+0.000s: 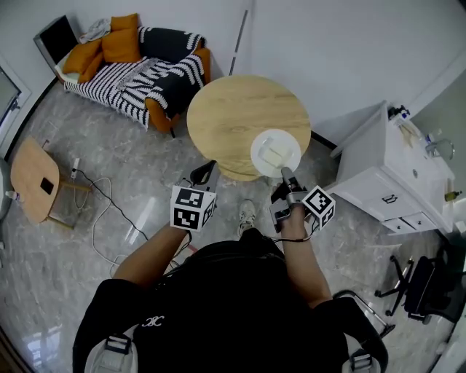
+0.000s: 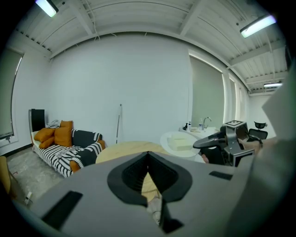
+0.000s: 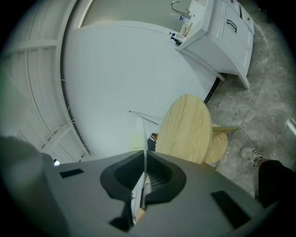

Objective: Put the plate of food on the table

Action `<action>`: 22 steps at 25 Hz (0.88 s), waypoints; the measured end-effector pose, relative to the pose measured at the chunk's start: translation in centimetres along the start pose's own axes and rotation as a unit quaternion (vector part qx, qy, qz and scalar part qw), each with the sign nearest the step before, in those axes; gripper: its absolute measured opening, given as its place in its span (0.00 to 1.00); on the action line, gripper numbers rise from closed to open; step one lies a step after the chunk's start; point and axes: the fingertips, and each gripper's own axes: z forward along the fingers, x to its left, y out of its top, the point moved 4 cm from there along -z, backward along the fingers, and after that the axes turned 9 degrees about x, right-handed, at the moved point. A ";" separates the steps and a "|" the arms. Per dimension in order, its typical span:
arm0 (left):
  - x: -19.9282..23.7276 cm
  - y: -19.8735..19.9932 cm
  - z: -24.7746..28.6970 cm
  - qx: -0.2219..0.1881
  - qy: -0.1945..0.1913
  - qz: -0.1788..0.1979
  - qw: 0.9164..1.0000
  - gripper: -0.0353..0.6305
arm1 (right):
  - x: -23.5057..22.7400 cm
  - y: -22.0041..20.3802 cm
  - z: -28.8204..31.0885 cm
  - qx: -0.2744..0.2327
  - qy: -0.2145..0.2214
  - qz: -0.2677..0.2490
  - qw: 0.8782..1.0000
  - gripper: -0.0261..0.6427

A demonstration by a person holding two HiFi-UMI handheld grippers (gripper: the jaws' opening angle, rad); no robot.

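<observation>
Jaw tips of the left gripper [image 2: 148, 155] meet, nothing between them. Beyond: round light-wood table [image 2: 124, 151]. At its right side, white round plate [image 2: 177, 153] carrying a pale rectangular food block [image 2: 180, 142]; right gripper [image 2: 197, 145] on the plate's right rim. Far left: black-and-white striped sofa [image 2: 69, 155], orange cushions [image 2: 55, 135].

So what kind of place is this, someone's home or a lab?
Probably a mock living room staged in a studio or lab: a striped sofa with orange cushions, a round wooden table and a white sink cabinet stand under a bare ceiling with strip lights.
</observation>
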 end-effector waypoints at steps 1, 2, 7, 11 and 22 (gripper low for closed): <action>0.2 0.3 0.6 0.001 0.002 -0.002 1.000 0.06 | -0.1 0.5 0.5 0.003 -0.001 0.000 1.000 0.06; 0.4 0.5 1.1 0.002 0.004 -0.004 1.000 0.06 | -0.1 1.1 1.0 0.005 -0.002 0.000 1.000 0.06; 1.8 1.9 3.6 0.002 0.015 -0.016 1.000 0.06 | 0.3 3.5 3.8 0.018 0.004 -0.004 1.000 0.06; 2.3 2.1 5.9 0.011 0.016 -0.026 0.999 0.06 | 0.0 4.9 5.3 0.024 0.003 -0.004 1.000 0.06; 2.5 2.2 11.6 0.028 0.009 -0.025 0.999 0.06 | -4.0 7.3 8.6 0.049 -0.007 0.026 0.998 0.06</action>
